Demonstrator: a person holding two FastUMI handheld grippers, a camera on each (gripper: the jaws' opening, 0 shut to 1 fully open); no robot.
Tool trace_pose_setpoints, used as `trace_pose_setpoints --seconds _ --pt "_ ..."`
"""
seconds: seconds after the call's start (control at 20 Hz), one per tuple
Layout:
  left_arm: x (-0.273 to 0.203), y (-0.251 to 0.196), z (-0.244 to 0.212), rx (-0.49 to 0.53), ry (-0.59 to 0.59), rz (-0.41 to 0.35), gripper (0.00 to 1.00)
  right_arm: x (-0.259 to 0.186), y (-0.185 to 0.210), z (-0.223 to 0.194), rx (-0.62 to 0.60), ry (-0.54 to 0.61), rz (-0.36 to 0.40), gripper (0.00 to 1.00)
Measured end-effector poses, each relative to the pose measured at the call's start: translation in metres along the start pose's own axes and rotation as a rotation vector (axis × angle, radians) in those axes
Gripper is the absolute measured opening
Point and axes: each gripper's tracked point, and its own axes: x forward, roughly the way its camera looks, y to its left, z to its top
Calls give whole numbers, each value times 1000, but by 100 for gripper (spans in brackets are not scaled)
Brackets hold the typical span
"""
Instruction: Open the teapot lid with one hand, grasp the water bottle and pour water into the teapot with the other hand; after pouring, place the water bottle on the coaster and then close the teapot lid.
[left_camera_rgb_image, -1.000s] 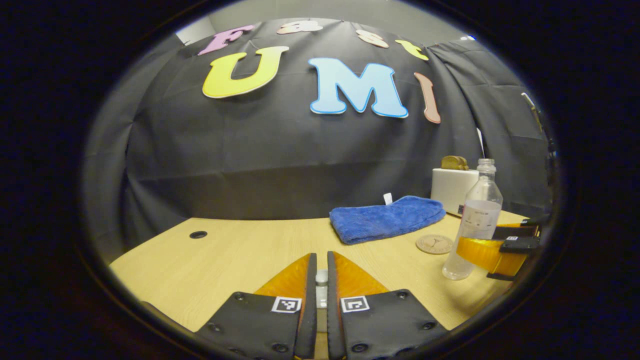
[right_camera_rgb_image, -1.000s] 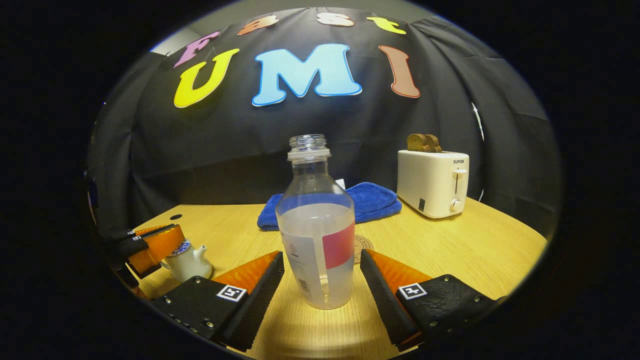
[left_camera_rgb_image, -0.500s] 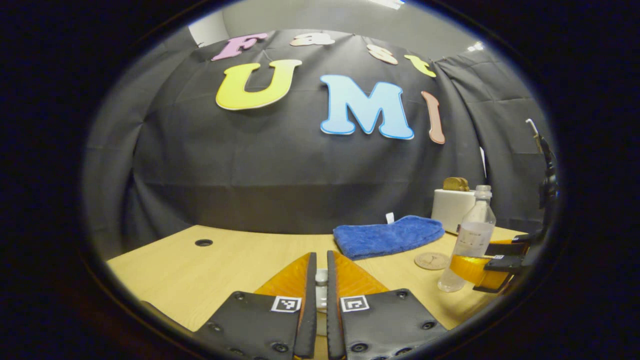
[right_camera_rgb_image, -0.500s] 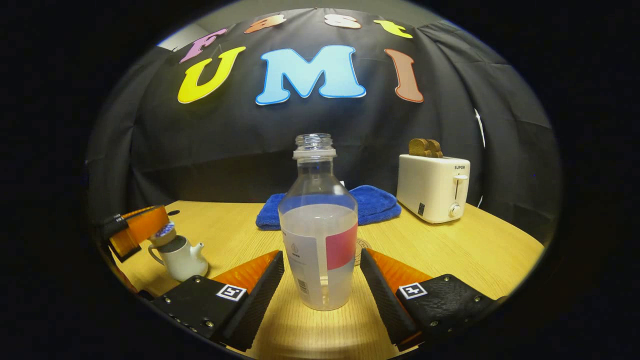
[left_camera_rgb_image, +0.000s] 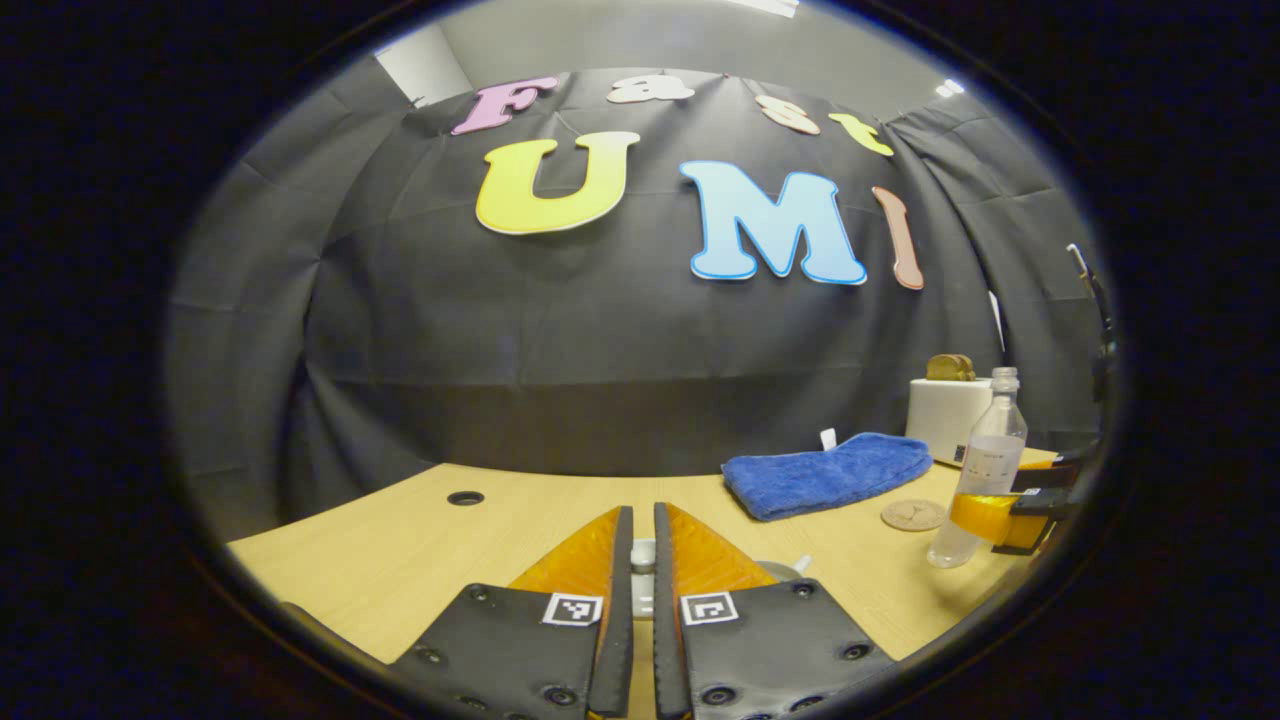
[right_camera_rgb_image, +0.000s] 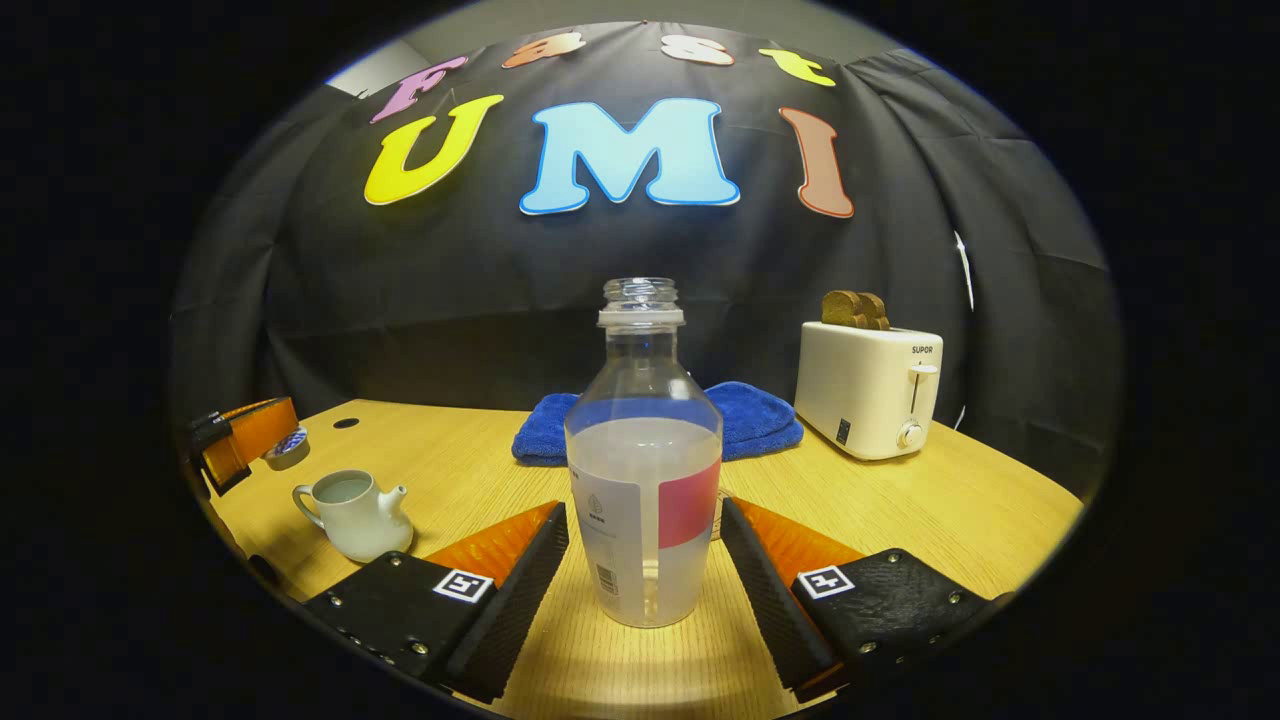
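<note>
Clear plastic, uncapped and roughly two-thirds full of water, the labelled water bottle (right_camera_rgb_image: 645, 470) stands upright on the light wooden worktop (right_camera_rgb_image: 900, 500) between the spread fingers of the right gripper (right_camera_rgb_image: 645, 575), which flank it without pressing on it. The left gripper (left_camera_rgb_image: 636, 590) has its fingers clenched on the knob of the small blue-patterned teapot lid (right_camera_rgb_image: 288, 446), held above and to the side of the white ceramic teapot (right_camera_rgb_image: 352, 510), whose mouth stands open; its contents cannot be judged. The lid-opening step therefore appears complete, and the bottle grasp is in hand. The next move calls for closing the right fingers on the bottle body, then carrying it to the teapot. The round tan coaster (left_camera_rgb_image: 913, 514) lies bare just beside the bottle.
</note>
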Motion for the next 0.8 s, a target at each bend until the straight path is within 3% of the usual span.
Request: trace_pose_setpoints --seconds 0.05,0.15,0.3,0.35,0.8 --pt "1 2 1 -2 -4 -2 15 2 0 -1 -4 0 -6 95" --pt "2 2 0 -10 -5 -8 15 2 -3 -4 -2 15 -21 86" --pt "3 5 -4 -21 0 -12 14 6 -3 -8 6 46 -28 84" --pt "4 5 -5 -27 2 -12 15 3 -4 -6 -3 45 -30 77" --pt "9 6 -13 -93 15 -36 16 -1 14 2 -197 -2 -69 75"
